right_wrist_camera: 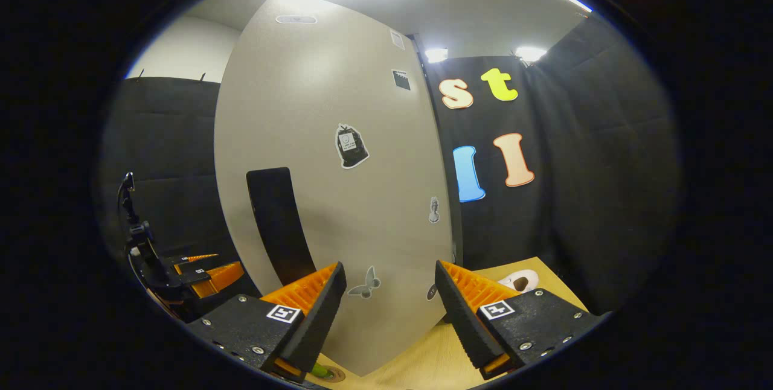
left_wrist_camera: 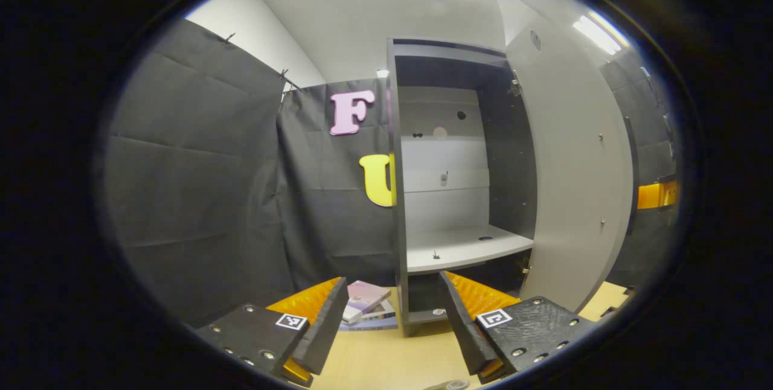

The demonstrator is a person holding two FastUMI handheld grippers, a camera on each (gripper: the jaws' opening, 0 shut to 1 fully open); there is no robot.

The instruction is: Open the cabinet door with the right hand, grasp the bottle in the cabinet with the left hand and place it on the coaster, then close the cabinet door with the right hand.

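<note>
- Cabinet point(left_wrist_camera: 459, 197): its shelves look bare, so the bottle seems already out.
- Cabinet door point(right_wrist_camera: 326, 185) stands swung open; closing remains. Push squarely near its dark handle point(right_wrist_camera: 279, 227) at 9 o'clock.
- Right gripper point(right_wrist_camera: 389, 311): wide open, empty.
- Left gripper point(left_wrist_camera: 392, 323): wide open, empty.
- Coaster point(right_wrist_camera: 329, 373) at 6 o'clock, carrying something green, probably the bottle.

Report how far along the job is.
Done: the door stands open, the shelf is bare, and a green thing, likely the bottle, sits on the coaster. In hand: the right gripper is open, facing the door's handle; the left gripper is open, empty. Left: closing the door.
</note>
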